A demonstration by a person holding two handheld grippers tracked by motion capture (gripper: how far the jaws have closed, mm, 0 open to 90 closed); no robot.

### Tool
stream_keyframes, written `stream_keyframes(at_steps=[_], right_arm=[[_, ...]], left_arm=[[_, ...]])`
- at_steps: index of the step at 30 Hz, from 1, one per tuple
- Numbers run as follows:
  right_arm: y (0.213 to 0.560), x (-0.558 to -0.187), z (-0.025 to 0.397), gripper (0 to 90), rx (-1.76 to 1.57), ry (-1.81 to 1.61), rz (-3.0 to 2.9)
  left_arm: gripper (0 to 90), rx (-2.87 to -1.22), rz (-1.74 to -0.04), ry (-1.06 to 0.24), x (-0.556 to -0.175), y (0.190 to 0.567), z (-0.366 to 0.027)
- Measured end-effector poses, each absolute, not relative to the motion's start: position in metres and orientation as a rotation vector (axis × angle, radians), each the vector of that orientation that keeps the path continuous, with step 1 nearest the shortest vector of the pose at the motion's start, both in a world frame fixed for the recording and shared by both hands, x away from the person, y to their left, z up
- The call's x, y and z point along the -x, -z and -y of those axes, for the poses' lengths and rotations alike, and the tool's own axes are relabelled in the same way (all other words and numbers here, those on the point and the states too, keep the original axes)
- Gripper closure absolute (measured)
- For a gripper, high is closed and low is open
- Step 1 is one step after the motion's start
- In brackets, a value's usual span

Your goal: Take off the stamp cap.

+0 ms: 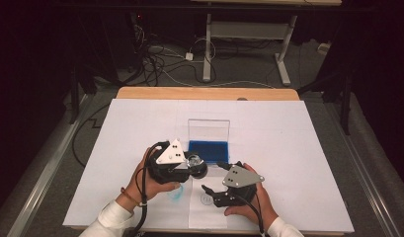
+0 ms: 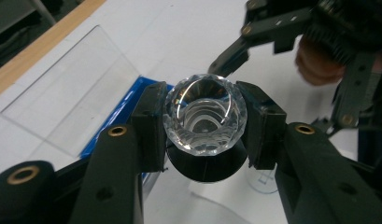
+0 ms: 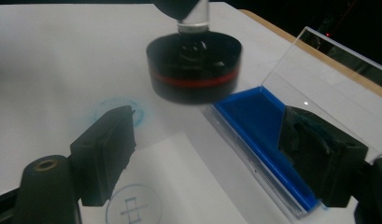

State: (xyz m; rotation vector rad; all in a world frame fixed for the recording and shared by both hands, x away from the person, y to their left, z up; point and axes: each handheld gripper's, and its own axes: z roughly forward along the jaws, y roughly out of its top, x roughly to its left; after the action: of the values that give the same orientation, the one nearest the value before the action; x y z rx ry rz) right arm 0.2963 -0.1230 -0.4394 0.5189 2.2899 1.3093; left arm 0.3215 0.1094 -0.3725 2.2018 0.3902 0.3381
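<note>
The left gripper (image 2: 205, 126) is clamping a stamp (image 2: 205, 119) by its faceted crystal handle — both pads pressing its sides, black round base hanging beneath, its underside hidden. At about 1 o'clock from it, the right gripper (image 3: 202, 158) is standing wide apart with nothing between its jaws. Behind them at 12 o'clock, a blue ink pad (image 1: 208, 148) is lying in its clear, hinged case, lid upright. A white slip (image 3: 179, 186) with a faint blue ring — mark hard to read — is lying on the paper-covered table (image 1: 298, 148).
</note>
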Motion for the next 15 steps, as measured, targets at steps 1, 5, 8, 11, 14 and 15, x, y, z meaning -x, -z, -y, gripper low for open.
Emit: stream_keyframes(at_steps=[1, 5, 8, 11, 14, 15], right_arm=[[0.439, -0.296, 0.123, 19.3, -0.519, -1.309, -2.290], [0.442, -0.302, 0.113, 21.1, -0.508, -1.309, -2.297], [0.443, -0.303, 0.110, 22.9, -0.513, -1.308, -2.299], [0.445, -0.305, 0.108, 27.4, -0.518, -1.310, -2.318], [0.444, -0.304, 0.109, 33.9, -0.503, -1.323, -2.321], [0.443, -0.303, 0.110, 33.9, -0.501, -1.334, -2.313]], left_arm=[[54.8, -2.202, -0.390, -0.338, -0.321, 0.372, -0.109], [54.7, -2.201, -0.361, -0.319, -0.319, 0.373, -0.100], [54.7, -2.206, -0.342, -0.303, -0.317, 0.374, -0.098], [54.7, -2.189, -0.337, -0.285, -0.316, 0.374, -0.099], [54.7, -2.189, -0.332, -0.283, -0.315, 0.374, -0.099], [54.7, -2.189, -0.332, -0.283, -0.315, 0.374, -0.099]])
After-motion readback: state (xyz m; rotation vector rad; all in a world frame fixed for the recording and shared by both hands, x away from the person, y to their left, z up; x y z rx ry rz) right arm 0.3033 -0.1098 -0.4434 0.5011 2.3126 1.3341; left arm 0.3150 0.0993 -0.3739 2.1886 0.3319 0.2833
